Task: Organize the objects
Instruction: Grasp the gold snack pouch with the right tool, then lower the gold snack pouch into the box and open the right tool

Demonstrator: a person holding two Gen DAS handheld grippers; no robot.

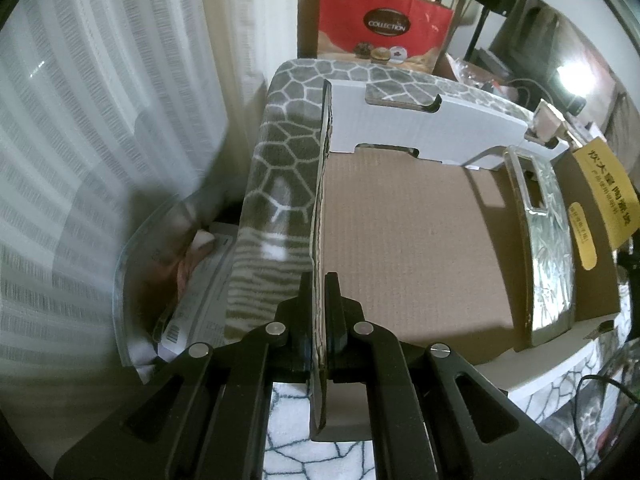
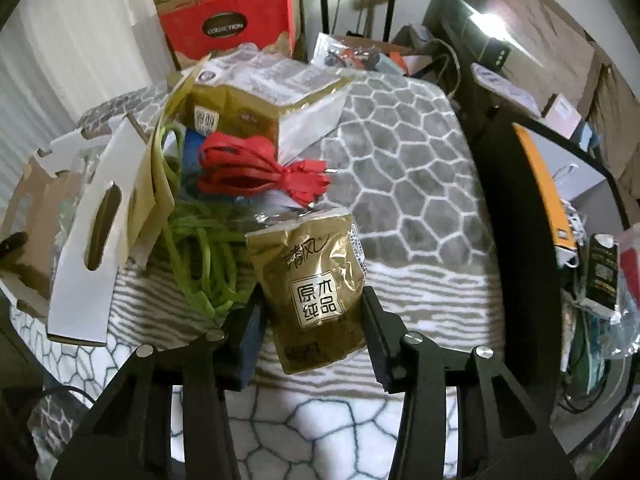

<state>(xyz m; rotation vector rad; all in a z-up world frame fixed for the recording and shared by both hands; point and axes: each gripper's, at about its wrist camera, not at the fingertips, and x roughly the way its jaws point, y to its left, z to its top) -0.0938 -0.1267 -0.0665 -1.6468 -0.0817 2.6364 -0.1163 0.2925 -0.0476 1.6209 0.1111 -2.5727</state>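
My left gripper (image 1: 319, 292) is shut on the left side wall (image 1: 320, 216) of an open cardboard box (image 1: 408, 240), whose brown floor is bare; a foil-lined flap (image 1: 548, 252) stands at its right. My right gripper (image 2: 312, 300) has its jaws around a small gold tissue pack (image 2: 316, 280), touching both sides. Beyond it lie a green cord bundle (image 2: 204, 256), a red cord bundle (image 2: 260, 168) and a larger gold tissue pack (image 2: 256, 100). The box's white flap with a handle slot (image 2: 96, 232) shows at the left.
Everything rests on a grey and white patterned blanket (image 2: 400, 168). Red gift boxes (image 1: 384, 24) stand behind. A clear bag with papers (image 1: 188, 280) lies left of the box by the curtain. Cluttered shelves and an orange-edged panel (image 2: 544, 192) are at the right.
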